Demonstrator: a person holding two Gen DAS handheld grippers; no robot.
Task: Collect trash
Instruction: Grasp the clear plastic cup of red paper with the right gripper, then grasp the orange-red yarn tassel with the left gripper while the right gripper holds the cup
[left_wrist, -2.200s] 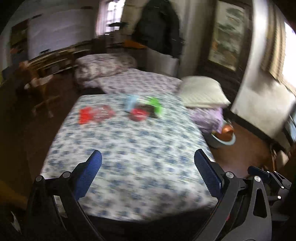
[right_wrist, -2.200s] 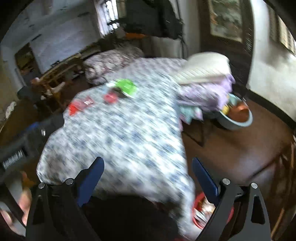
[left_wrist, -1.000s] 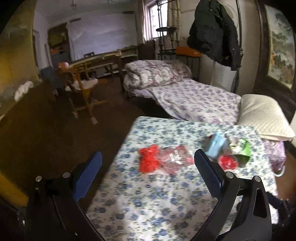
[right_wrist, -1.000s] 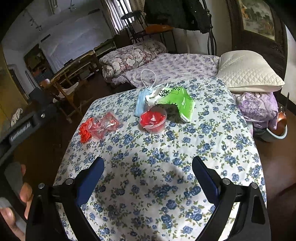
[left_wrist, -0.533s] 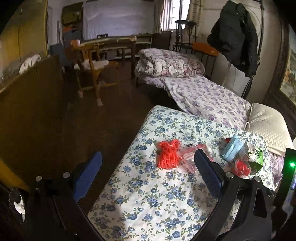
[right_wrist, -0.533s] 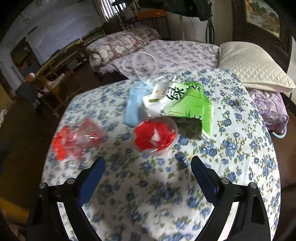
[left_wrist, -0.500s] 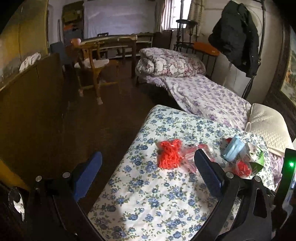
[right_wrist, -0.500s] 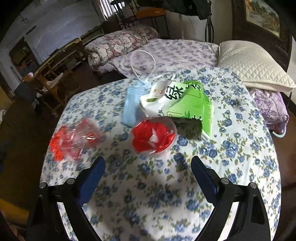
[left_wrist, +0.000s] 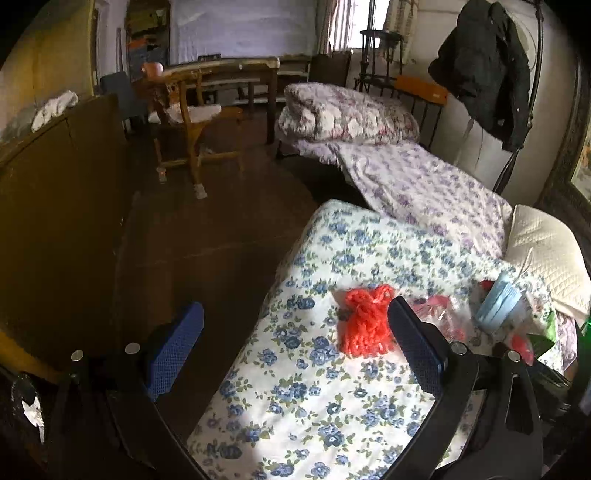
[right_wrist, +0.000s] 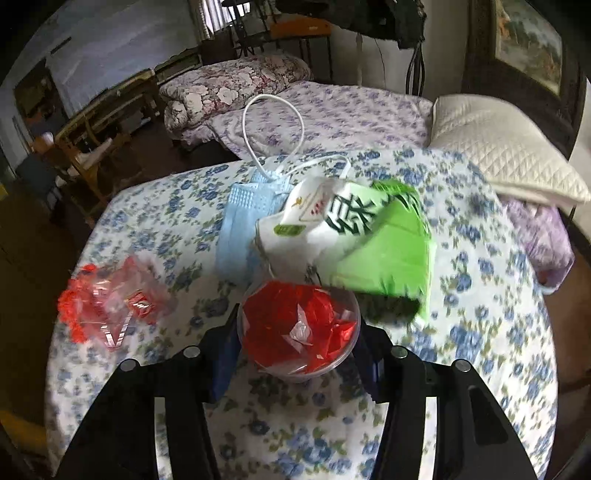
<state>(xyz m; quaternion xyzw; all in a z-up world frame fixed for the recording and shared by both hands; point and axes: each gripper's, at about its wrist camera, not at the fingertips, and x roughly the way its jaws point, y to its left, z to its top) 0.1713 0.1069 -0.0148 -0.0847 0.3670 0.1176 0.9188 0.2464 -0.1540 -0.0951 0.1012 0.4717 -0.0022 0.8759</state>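
Trash lies on a table with a blue-flowered cloth (right_wrist: 480, 332). My right gripper (right_wrist: 297, 354) is closed around a clear plastic cup (right_wrist: 299, 328) stuffed with red wrappers, its jaws against both sides. Behind the cup lie a green and white snack bag (right_wrist: 369, 236) and a blue face mask (right_wrist: 240, 221). To the left is a clear red-printed wrapper (right_wrist: 125, 302) over an orange knitted piece (right_wrist: 70, 310). My left gripper (left_wrist: 295, 350) is open and empty, low over the table's left edge, with the orange knitted piece (left_wrist: 364, 321) just beyond its right finger (left_wrist: 417, 350).
A bed with a purple floral sheet (left_wrist: 424, 184), a folded quilt (left_wrist: 347, 114) and a white pillow (right_wrist: 498, 151) stands behind the table. A wooden chair (left_wrist: 192, 122) stands on the dark floor at left. A dark cabinet (left_wrist: 55, 221) runs along the left.
My right gripper moved forward onto the cup and its jaws closed in around it. My left gripper drifted left and lower; the trash now sits further right in its view.
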